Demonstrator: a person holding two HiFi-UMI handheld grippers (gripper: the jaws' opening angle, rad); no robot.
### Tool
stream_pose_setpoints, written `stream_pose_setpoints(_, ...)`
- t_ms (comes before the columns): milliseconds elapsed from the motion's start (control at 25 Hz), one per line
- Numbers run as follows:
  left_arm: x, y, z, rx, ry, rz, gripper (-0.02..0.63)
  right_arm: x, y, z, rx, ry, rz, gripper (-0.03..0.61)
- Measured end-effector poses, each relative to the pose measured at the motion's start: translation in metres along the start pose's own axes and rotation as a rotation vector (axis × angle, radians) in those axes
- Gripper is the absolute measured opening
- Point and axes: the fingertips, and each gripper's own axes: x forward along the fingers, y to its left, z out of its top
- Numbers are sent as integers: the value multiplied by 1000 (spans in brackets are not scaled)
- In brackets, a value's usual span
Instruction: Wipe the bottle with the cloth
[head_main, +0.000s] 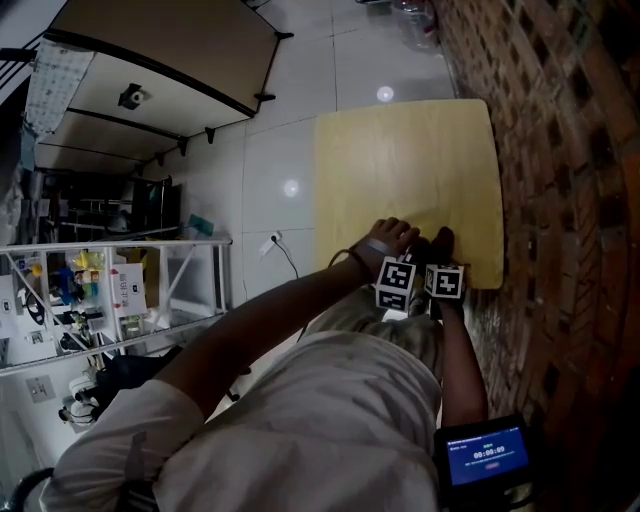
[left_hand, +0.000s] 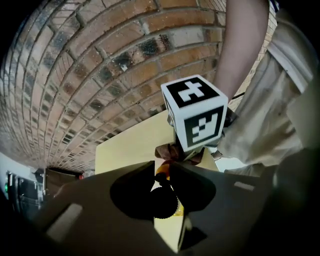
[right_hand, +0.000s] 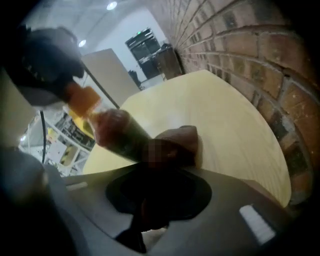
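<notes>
Bottle (left_hand: 165, 202) sits clamped between left gripper (left_hand: 162, 168) jaws, cloth (right_hand: 179, 141) between right gripper (right_hand: 150, 170) jaws.

Both hands work close together. The left hand (head_main: 388, 238) sits on a bare forearm (head_main: 290, 300) reaching in from 8 o'clock, and the right hand (head_main: 441, 243) on a forearm (head_main: 458, 350) rising from 6 o'clock. The grey two-jaw left gripper (left_hand: 162, 171) pinches the orange neck of a black-capped bottle (left_hand: 164, 202). The right gripper (right_hand: 162, 162), at the left one's 1 o'clock, clamps a brown cloth (right_hand: 185, 140).

Head view from above, steeply down, both gripper views low and close, all sharing table (head_main: 400, 170) and brick wall (head_main: 570, 150).
</notes>
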Motion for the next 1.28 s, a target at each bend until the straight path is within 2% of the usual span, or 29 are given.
stream_pose_setpoints(80, 3, 0, 1, -6, -3, 2, 109, 6, 1, -3, -54, 42, -6, 87)
stream_pose_setpoints(160, 1, 1, 0, -16, -6, 6, 109, 1, 1, 0, -4, 32, 35, 88)
stream_pose_setpoints(280, 1, 1, -4, -11, 22, 16, 109, -28, -11, 12, 171, -96, 101, 89)
stream_pose_setpoints(360, 7, 2, -8, -28, 43, 33, 109, -58, -17, 27, 227, -215, 113, 89)
stream_pose_setpoints(440, 8, 9, -10, -106, 64, 55, 109, -87, -9, 42, 231, -328, 152, 89)
stream_pose_setpoints(520, 11, 13, -18, -183, 120, 68, 109, -105, 8, 50, 209, -406, 219, 89)
stream_pose_setpoints(680, 17, 19, -26, -325, 175, 85, 107, -102, 40, 59, 221, -439, 310, 89)
stream_pose_setpoints(800, 12, 25, -21, -402, 167, 78, 106, -78, 48, 64, 231, -405, 290, 88)
stream_pose_setpoints(880, 22, 33, -21, -458, 145, 104, 106, -59, 42, 65, 248, -399, 280, 87)
stream_pose_setpoints(960, 29, 42, -26, -519, 128, 129, 104, -49, 38, 68, 276, -411, 287, 87)
stream_pose_setpoints(1120, 28, 53, -37, -633, 119, 114, 103, -40, 40, 75, 288, -426, 273, 87)
stream_pose_setpoints(1280, 26, 59, -42, -773, 92, 93, 95, -36, 33, 76, 381, -487, 221, 89)
